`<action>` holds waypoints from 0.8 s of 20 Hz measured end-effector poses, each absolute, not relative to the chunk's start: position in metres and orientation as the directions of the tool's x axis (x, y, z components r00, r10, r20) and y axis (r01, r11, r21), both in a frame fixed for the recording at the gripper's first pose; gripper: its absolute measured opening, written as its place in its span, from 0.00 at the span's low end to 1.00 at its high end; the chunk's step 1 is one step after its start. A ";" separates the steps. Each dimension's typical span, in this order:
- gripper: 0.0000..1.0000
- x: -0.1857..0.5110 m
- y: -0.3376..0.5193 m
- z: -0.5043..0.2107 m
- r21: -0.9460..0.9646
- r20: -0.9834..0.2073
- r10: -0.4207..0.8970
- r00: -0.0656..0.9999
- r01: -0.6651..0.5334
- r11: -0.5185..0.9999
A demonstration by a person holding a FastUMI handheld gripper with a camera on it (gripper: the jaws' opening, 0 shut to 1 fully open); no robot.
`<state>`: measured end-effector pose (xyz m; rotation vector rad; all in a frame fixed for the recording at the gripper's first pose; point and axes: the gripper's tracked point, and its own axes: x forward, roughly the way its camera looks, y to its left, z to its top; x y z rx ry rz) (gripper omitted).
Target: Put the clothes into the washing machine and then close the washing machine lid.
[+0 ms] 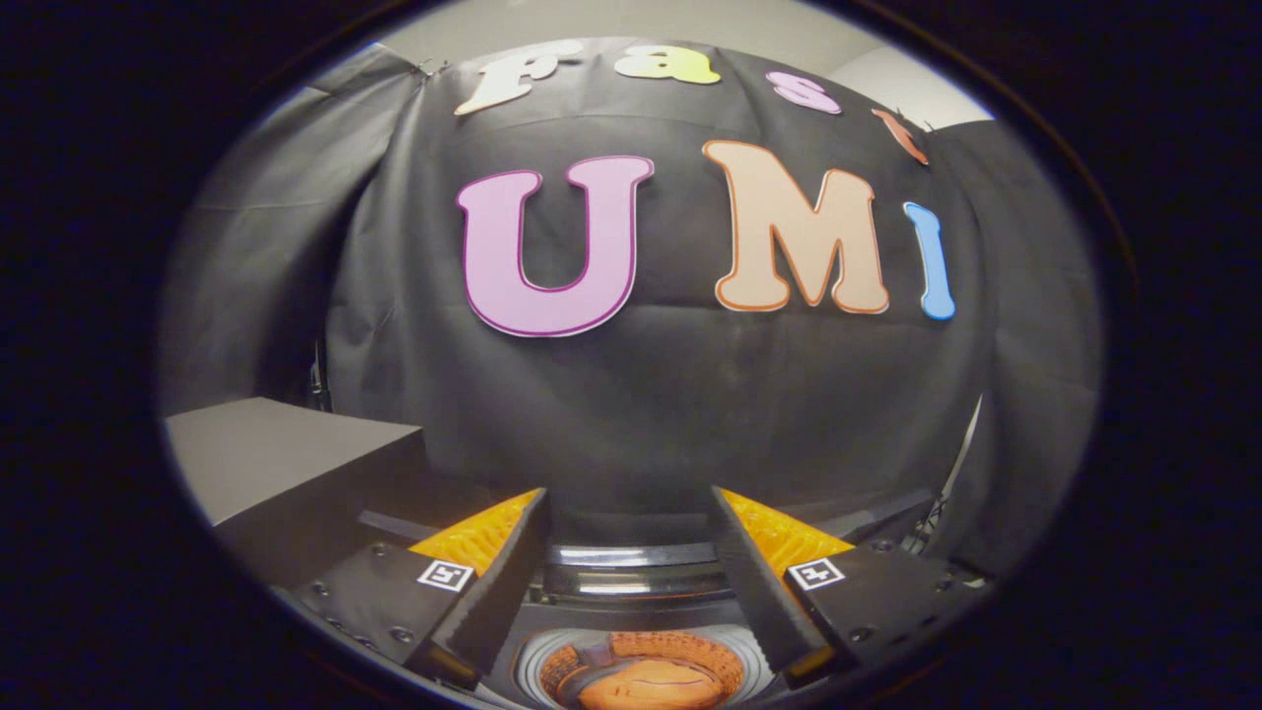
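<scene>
The gripper (pixel 631 513) is hanging above the washer (pixel 641 582), its two fingers (pixel 503 562) standing wide apart with nothing between them but open air. No cloth is touching either finger.

Below and between the fingers, the washer is showing its top: a dark, glossy rim running across just ahead of the fingertips, and nearer in, the round drum (pixel 646 675) lying open to view. The drum is glowing with a warm orange tone, ringed by a pale circular collar. Inside it an orange mass (pixel 651 685) is sitting low in the middle; it may be the clothes, but the picture is not letting me tell for certain what it is, as it is small and partly cut off. The lid is not sitting over the opening; where it is resting I cannot tell.

To the left, beyond the left finger, a grey box-like surface (pixel 286 463) is standing with a flat pale top and a darker side, well apart from the drum. Behind everything, on the far side, the black cloth wall (pixel 641 414) is hanging in loose folds, reaching down to the washer's far edge. At the far right, a narrow pale strip is showing where the cloth is parting.
</scene>
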<state>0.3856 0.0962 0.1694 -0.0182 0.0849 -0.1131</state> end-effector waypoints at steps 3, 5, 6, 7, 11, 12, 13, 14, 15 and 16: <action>1.00 0.368 0.098 0.153 -0.012 -0.129 -0.102 0.986 0.101 0.995; 1.00 0.359 0.100 0.148 0.005 -0.141 -0.090 0.986 0.091 0.996; 0.99 0.356 0.101 0.146 0.008 -0.143 -0.088 0.986 0.090 0.996; 0.99 0.354 0.102 0.144 0.010 -0.145 -0.086 0.986 0.088 0.996; 0.99 0.350 0.105 0.141 0.026 -0.149 -0.071 0.986 0.076 0.997; 0.99 0.350 0.106 0.142 0.026 -0.143 -0.069 0.987 0.073 0.997; 0.99 0.350 0.106 0.145 0.024 -0.137 -0.067 0.988 0.071 0.997; 0.99 0.349 0.107 0.145 0.019 -0.130 -0.065 0.989 0.068 0.997; 0.99 0.348 0.108 0.146 0.012 -0.123 -0.063 0.990 0.065 0.998; 0.99 0.346 0.108 0.146 0.006 -0.116 -0.060 0.991 0.061 0.998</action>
